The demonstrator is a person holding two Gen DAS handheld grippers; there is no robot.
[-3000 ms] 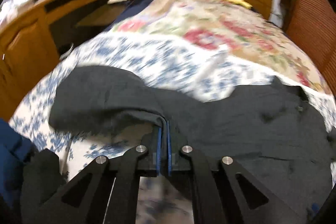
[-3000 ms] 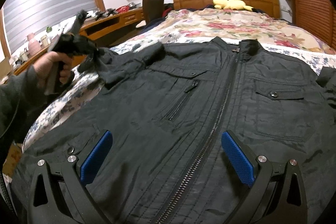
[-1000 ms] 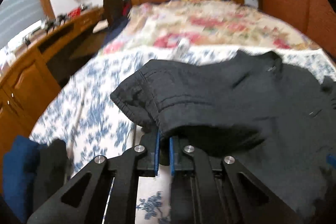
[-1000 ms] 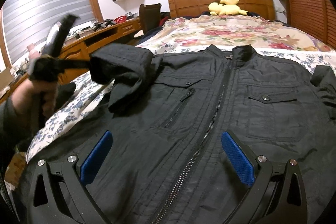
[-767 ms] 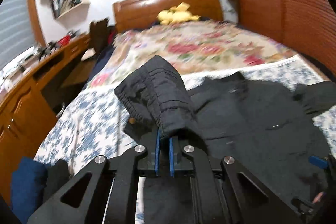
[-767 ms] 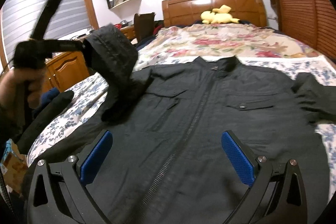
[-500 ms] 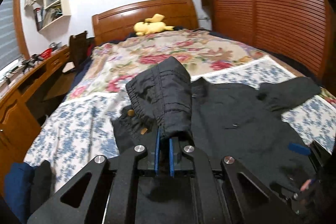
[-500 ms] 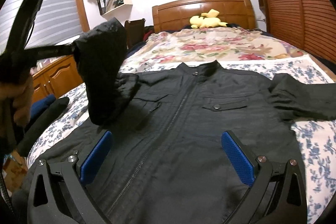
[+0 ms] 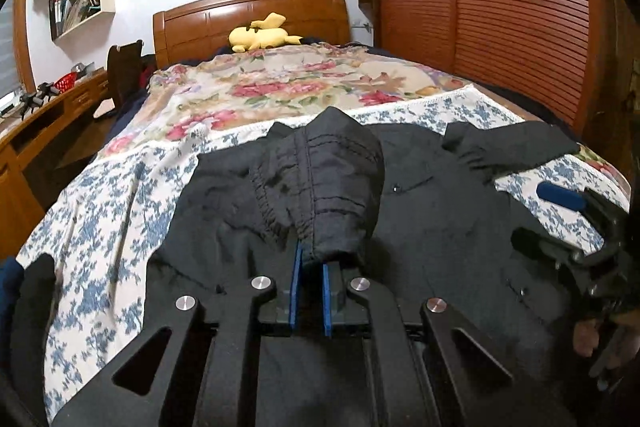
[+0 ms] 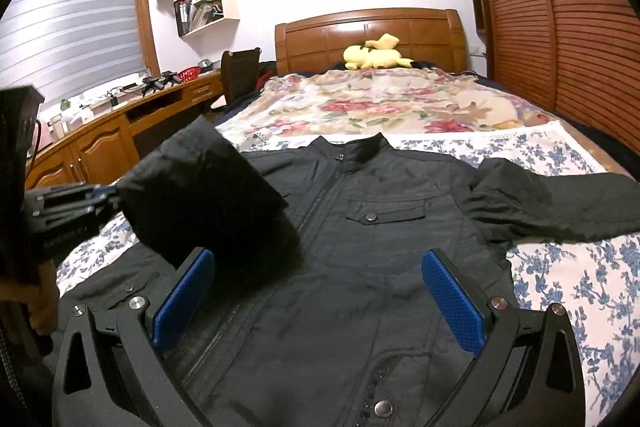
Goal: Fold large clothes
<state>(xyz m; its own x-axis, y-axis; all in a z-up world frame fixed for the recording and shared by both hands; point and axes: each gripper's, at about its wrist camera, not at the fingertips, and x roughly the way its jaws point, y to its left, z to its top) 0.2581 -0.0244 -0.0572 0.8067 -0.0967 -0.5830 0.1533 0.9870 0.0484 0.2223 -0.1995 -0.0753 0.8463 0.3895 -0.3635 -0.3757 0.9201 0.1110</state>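
A black zip-front jacket (image 10: 360, 267) lies face up on the bed, collar toward the headboard. Its left sleeve (image 10: 208, 195) is lifted and folded over the chest. My left gripper (image 9: 311, 267) pinches that sleeve's cuff (image 9: 320, 187) between blue pads; its jaws are opening slightly, with cloth still pressed between them. In the right wrist view the left gripper (image 10: 96, 195) enters from the left. My right gripper (image 10: 316, 259) hovers open over the jacket's lower front, nothing between its fingers. The other sleeve (image 10: 540, 207) lies spread to the right.
A flowered quilt (image 10: 380, 107) and a yellow plush toy (image 10: 376, 57) lie near the wooden headboard (image 10: 368, 31). A wooden desk (image 10: 100, 139) and a chair (image 10: 240, 71) stand left of the bed. Slatted wardrobe doors (image 10: 560, 27) line the right side.
The left gripper has carried the sleeve cuff up off the bedspread and rightward over the jacket's chest. Its pads now stand slightly further apart. The right gripper stays open, having shifted a little.
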